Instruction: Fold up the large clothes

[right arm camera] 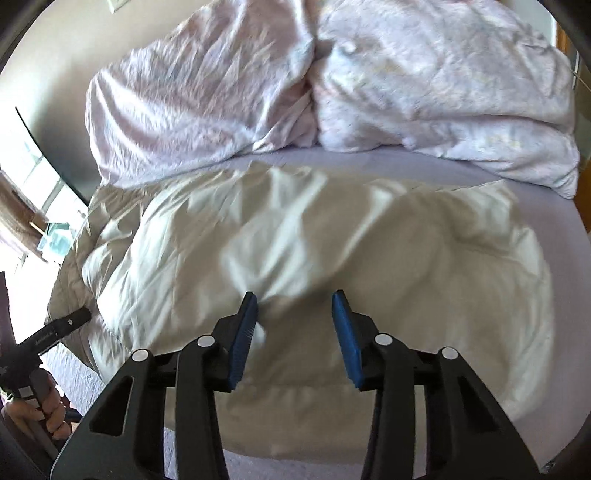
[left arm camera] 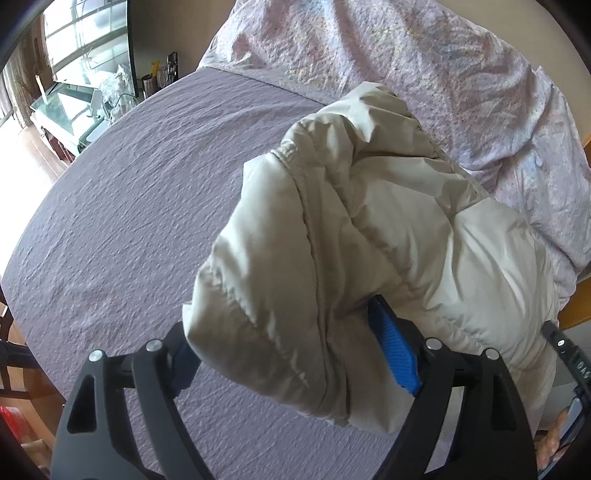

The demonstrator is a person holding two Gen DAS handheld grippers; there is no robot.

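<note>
Bed (left arm camera: 122, 206) under lilac textured sheet; crumpled pale pink floral duvet (right arm camera: 332, 85) heaped along far side. Glass-topped cabinet (left arm camera: 70, 107) near window (left arm camera: 85, 33), beyond bed's far corner, bottles on top.

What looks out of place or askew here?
Only the crumpled duvet, heaped untidily at the far end of the bed. The beige puffer jacket is bunched between the left gripper fingers, mid-fold.
</note>
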